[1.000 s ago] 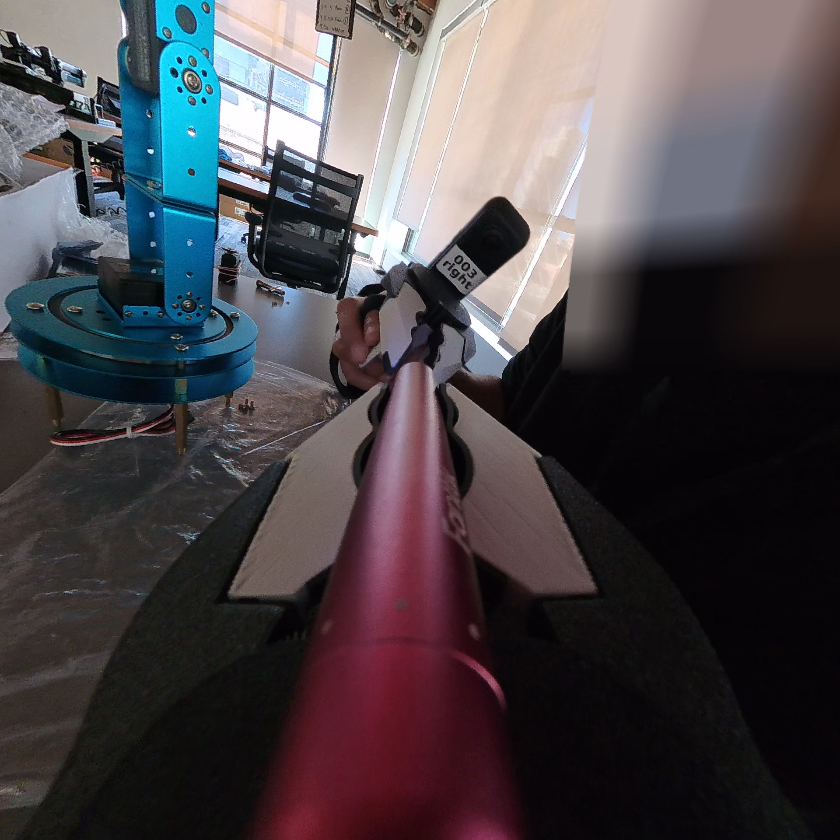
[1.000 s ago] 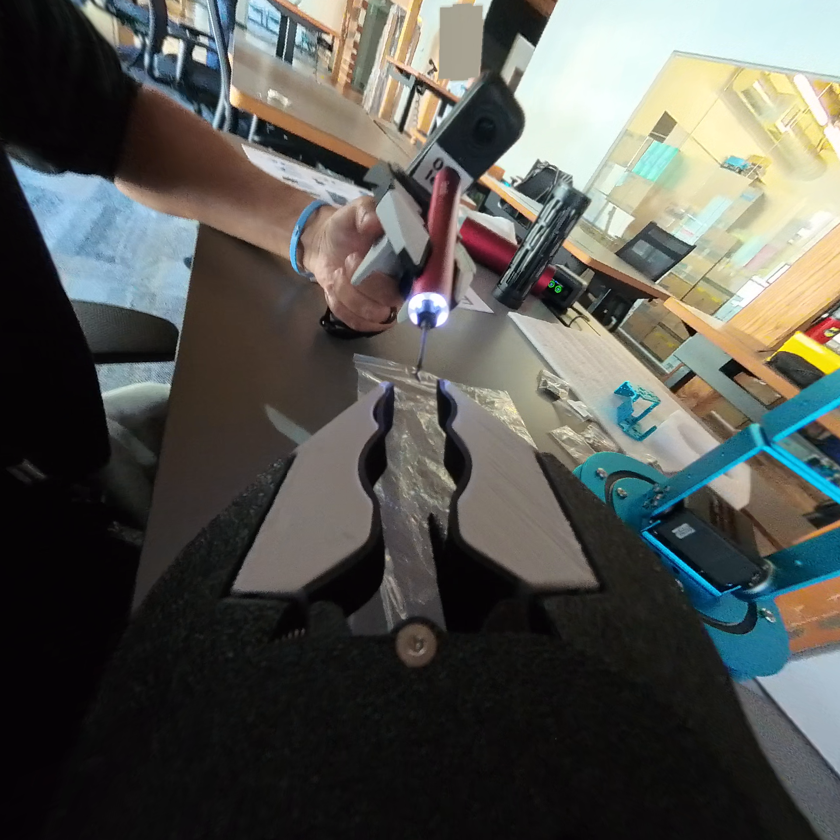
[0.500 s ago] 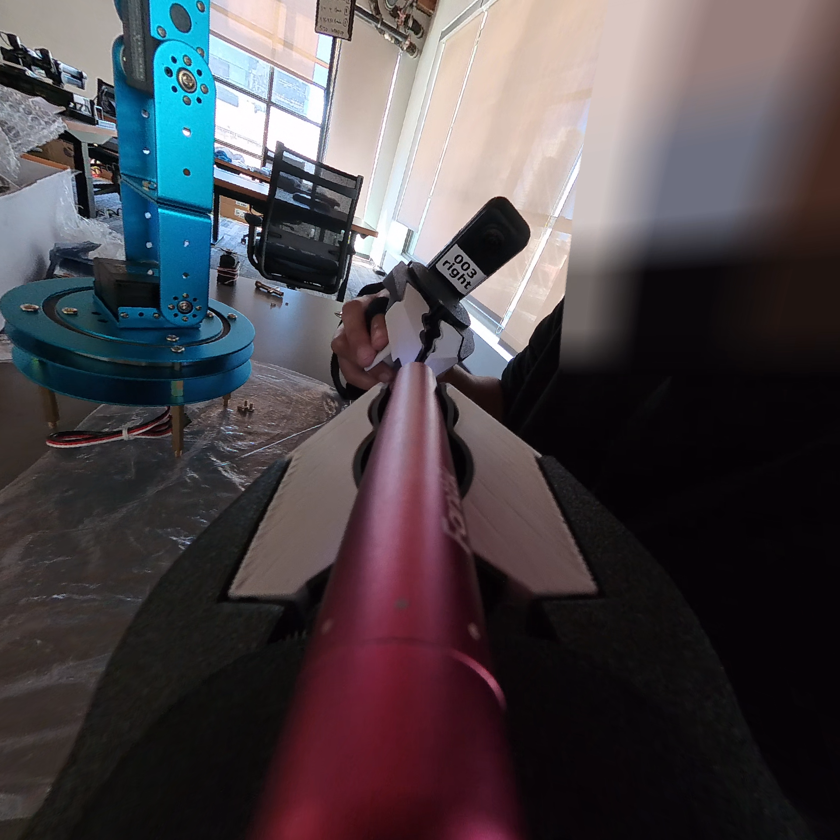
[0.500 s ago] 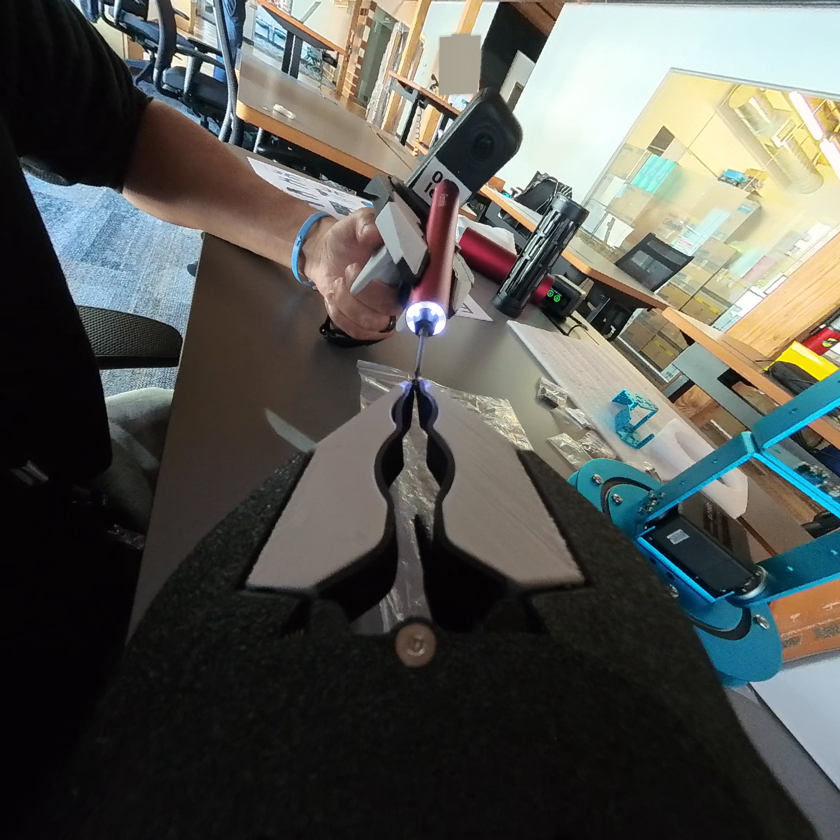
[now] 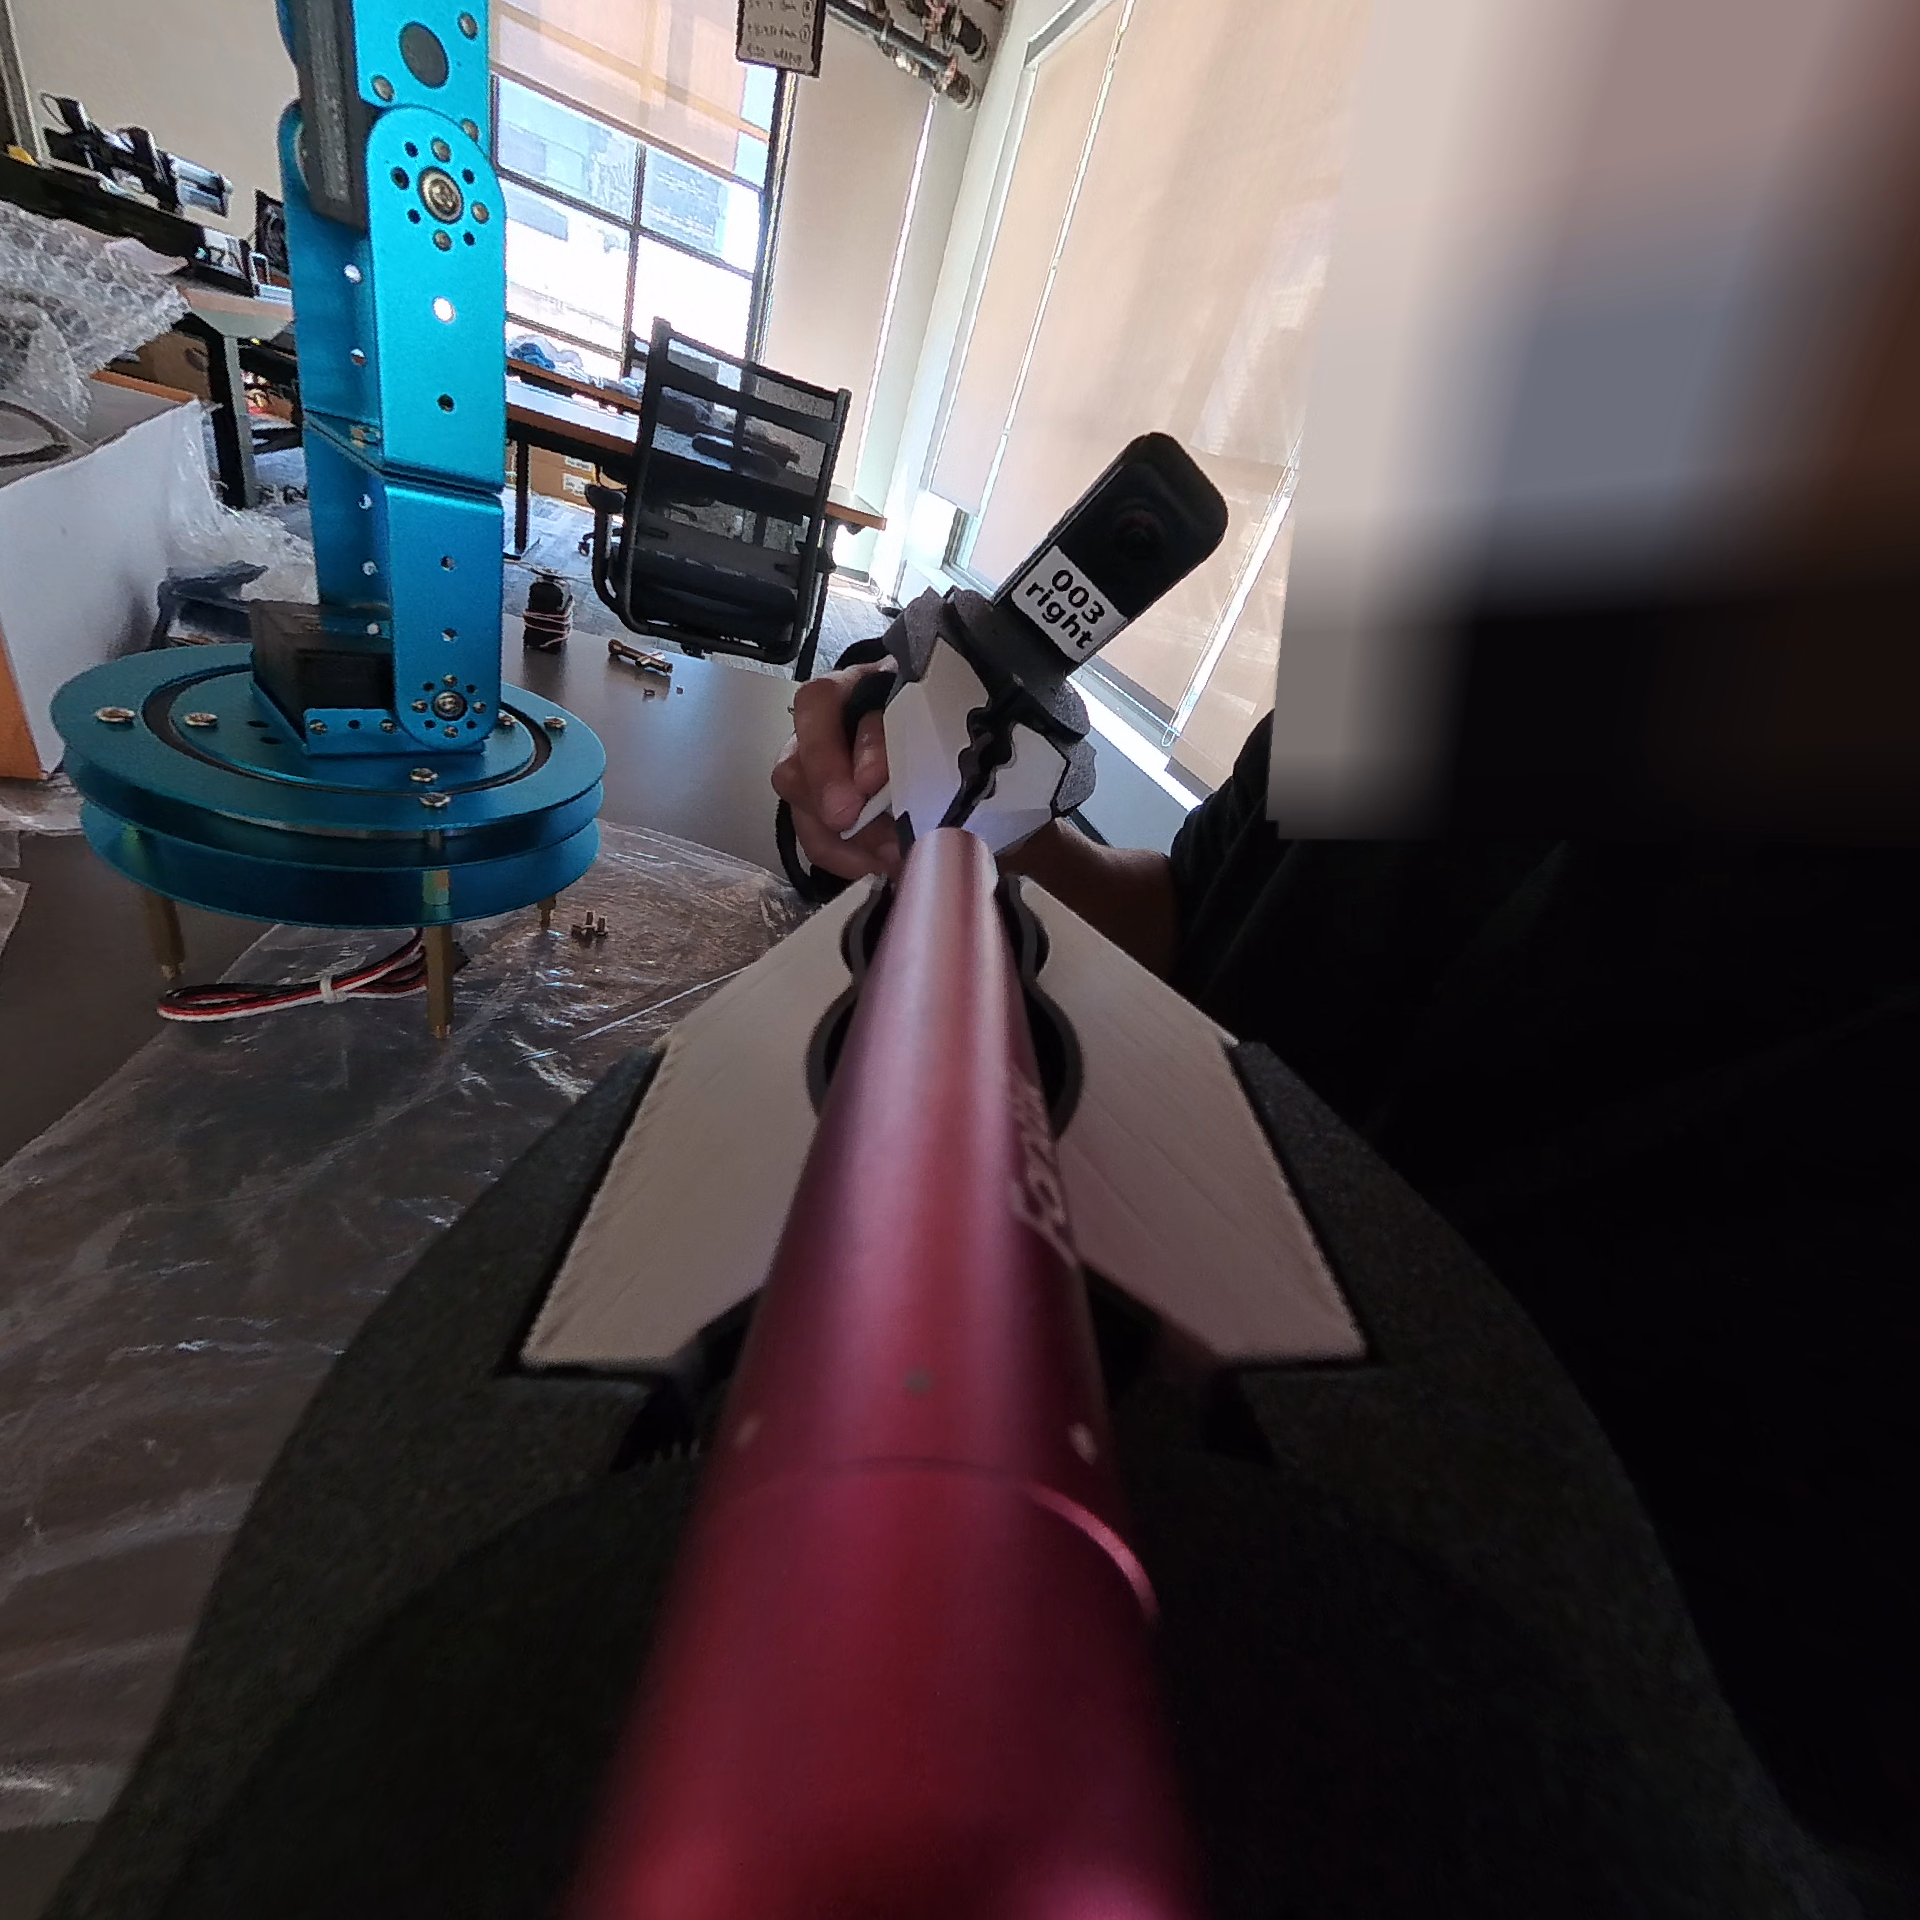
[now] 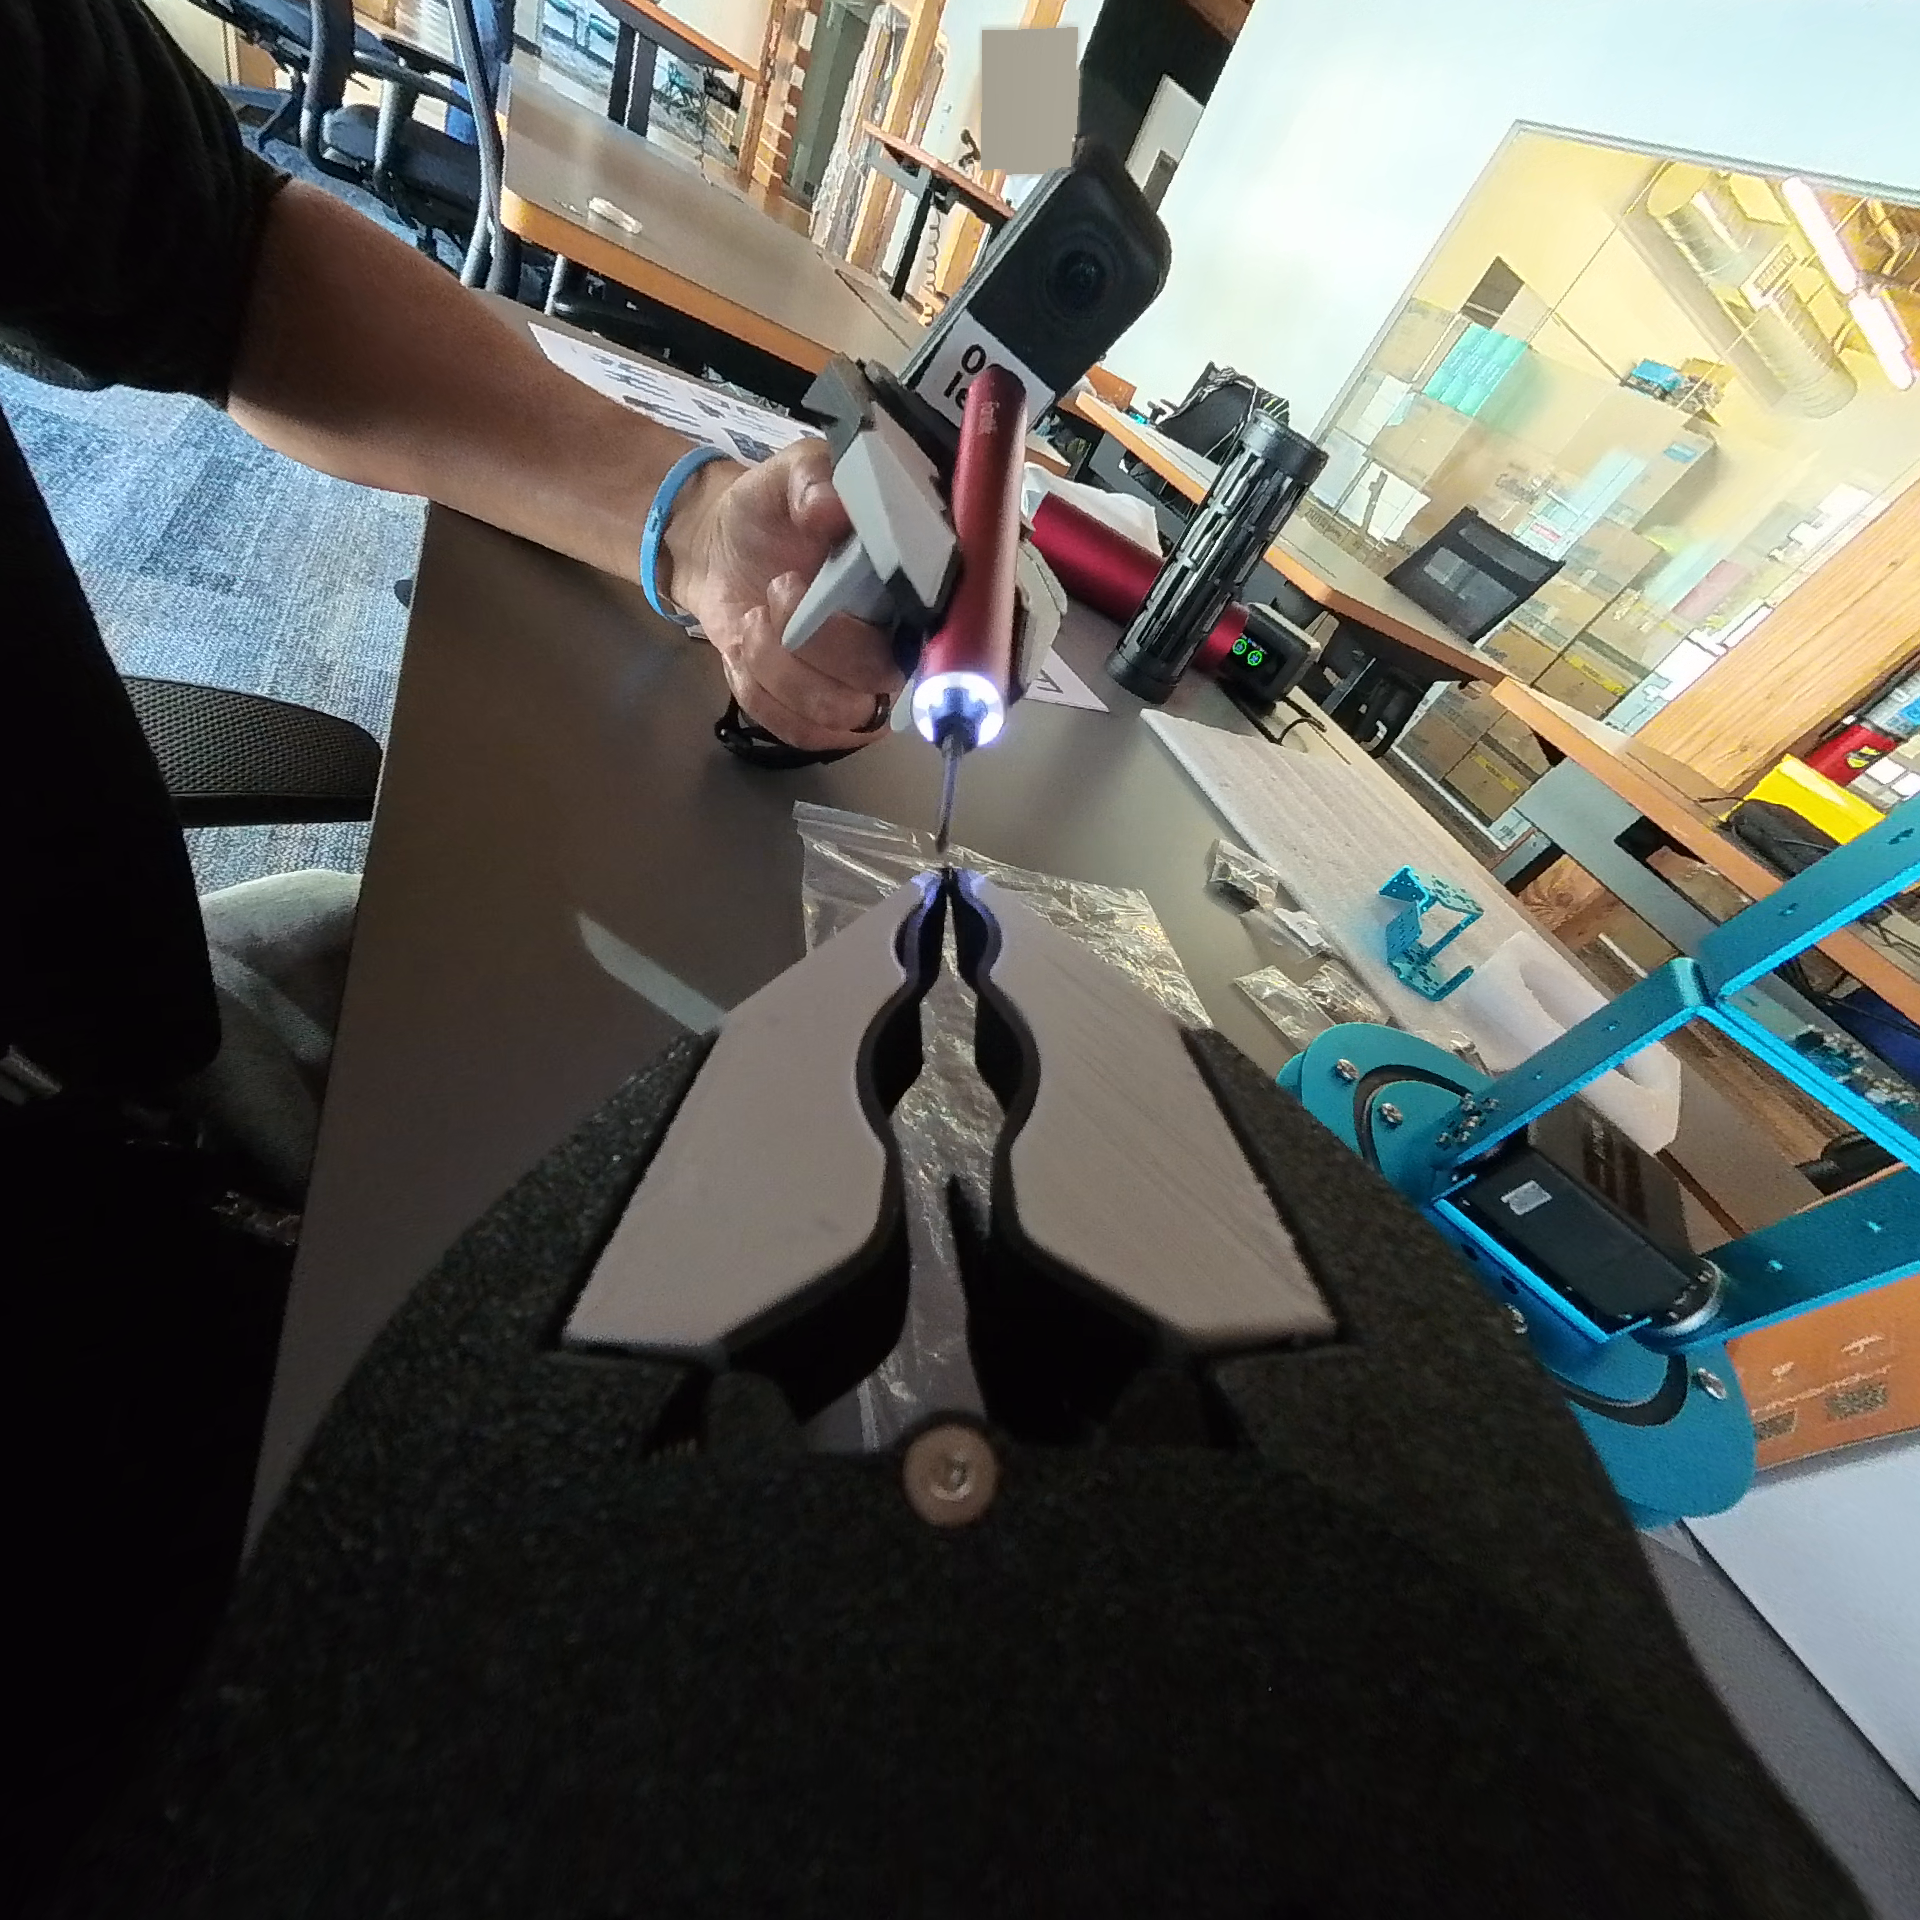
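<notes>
1. The left gripper (image 5: pixel 940 894) was shut tight around a red screwdriver (image 5: pixel 935 1195). The tool lay along the gap between its two fingers and poked out past the tips.
2. The right gripper (image 6: pixel 943 888) had its tips pressed almost together, with only a thin crack between them. Something tiny may have sat in that crack, but it was too small to tell.
3. In the right wrist view, the screwdriver's thin bit (image 6: pixel 948 800) pointed down from 12 o'clock. Its end was just above the right gripper's tips, and a light glowed around it.
4. A clear plastic bag (image 6: pixel 1081 925) lay flat on the dark table (image 6: pixel 540 831), right under those tips.
5. A blue robot stand (image 5: pixel 312 821) stood at 10 o'clock in the left wrist view, well apart from both grippers. Two little screws (image 5: pixel 589 925) lay near its legs.
6. What could go wrong, I think:
   - The bit could miss and slide off the tips, because both tools were held up in the air by hand and could wobble.
   - If a small part was pinched there, a push from the bit could pop it out. It might get lost on the shiny plastic.
   - The round screwdriver could twist or slip in the left gripper if it was pushed hard.
   - The sharp bit could poke a hole in the bag.
</notes>
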The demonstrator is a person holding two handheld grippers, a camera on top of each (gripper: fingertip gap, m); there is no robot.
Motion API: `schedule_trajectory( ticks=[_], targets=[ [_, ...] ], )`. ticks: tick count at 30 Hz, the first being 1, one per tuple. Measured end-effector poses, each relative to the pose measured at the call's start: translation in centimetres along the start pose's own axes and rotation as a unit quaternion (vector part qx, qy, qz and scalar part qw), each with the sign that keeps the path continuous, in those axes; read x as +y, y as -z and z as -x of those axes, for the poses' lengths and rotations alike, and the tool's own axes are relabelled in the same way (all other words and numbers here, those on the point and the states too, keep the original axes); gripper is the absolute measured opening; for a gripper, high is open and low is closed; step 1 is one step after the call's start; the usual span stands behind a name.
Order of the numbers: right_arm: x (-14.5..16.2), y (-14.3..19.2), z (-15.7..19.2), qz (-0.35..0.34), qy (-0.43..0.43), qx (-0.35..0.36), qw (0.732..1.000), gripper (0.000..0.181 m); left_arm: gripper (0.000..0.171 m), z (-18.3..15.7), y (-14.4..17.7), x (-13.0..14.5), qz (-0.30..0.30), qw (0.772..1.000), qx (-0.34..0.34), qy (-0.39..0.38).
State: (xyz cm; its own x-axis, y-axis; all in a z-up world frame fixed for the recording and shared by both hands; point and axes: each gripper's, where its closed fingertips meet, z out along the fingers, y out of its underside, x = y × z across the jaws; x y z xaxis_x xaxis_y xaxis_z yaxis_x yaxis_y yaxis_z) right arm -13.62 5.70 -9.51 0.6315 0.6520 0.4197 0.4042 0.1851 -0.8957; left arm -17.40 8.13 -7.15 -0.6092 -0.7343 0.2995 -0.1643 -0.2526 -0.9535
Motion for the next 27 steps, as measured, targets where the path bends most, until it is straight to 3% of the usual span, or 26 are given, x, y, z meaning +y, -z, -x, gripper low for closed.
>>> schedule_trajectory(
  ticks=[27],
  targets=[
    [0.87,-0.21,-0.23,0.023,0.014,0.014,1.0,0.001,0.021,0.48,-0.22,0.58,0.028,0.997,-0.041,-0.055]
  ],
)
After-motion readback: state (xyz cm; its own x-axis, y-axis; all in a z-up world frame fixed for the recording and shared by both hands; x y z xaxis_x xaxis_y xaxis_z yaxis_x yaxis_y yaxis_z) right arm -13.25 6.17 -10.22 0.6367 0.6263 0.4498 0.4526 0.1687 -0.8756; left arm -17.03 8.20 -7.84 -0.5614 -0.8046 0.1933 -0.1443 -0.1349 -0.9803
